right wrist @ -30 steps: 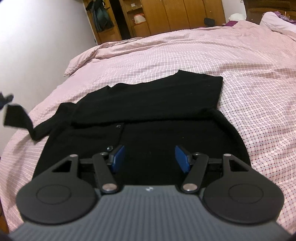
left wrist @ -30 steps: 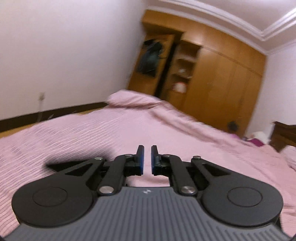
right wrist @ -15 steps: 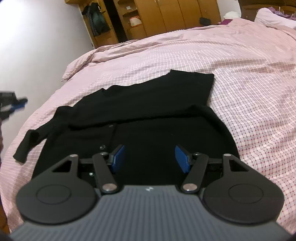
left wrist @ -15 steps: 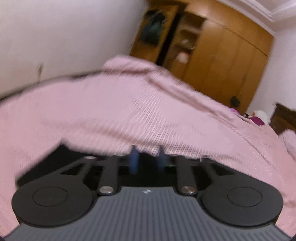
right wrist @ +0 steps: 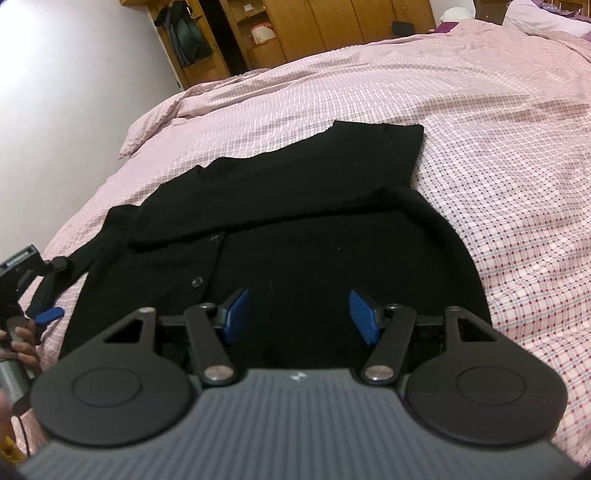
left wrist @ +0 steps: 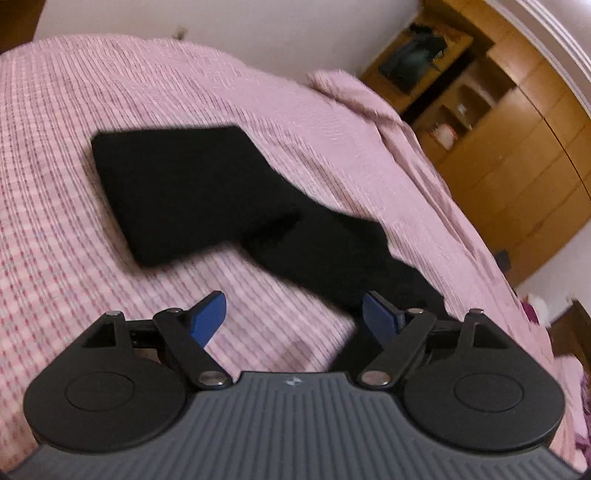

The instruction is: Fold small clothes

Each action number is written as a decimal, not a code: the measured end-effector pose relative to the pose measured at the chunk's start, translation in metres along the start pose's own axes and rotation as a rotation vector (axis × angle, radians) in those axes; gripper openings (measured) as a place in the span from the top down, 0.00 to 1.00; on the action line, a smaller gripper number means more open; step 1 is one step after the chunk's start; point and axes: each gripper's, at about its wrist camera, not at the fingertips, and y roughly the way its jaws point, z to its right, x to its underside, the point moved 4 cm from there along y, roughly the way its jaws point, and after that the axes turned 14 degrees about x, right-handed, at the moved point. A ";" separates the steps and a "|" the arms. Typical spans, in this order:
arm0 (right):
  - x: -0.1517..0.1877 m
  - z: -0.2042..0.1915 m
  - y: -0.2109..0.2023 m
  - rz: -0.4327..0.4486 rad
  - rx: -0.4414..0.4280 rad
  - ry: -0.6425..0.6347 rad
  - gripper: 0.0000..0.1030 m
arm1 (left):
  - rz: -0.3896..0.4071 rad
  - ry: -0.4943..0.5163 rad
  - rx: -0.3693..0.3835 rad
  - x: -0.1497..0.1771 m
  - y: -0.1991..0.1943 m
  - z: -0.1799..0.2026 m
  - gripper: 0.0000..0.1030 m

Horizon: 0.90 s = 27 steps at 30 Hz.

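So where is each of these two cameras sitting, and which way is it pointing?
Left wrist view: sits on the left gripper, looking along its open fingers, which have just been opening with nothing between them, down at the black sleeve on the pink bedspread.
Right wrist view: sits on the right gripper, looking down over the black cardigan toward the wooden wardrobe; a hand shows at the left edge.
Both views share the cardigan, bedspread and wardrobe.
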 end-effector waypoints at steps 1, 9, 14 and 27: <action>0.000 0.001 0.000 0.001 0.004 0.004 0.40 | 0.026 0.005 -0.019 -0.003 0.002 -0.003 0.18; 0.001 0.000 0.003 -0.011 0.019 0.009 0.40 | 0.180 -0.052 -0.169 -0.050 0.014 -0.032 0.17; 0.000 -0.003 0.003 -0.009 0.020 -0.009 0.40 | 0.193 -0.056 -0.196 -0.070 0.016 -0.038 0.17; 0.002 -0.009 0.008 -0.020 0.014 -0.026 0.40 | 0.227 -0.378 -0.107 -0.063 -0.015 -0.049 0.16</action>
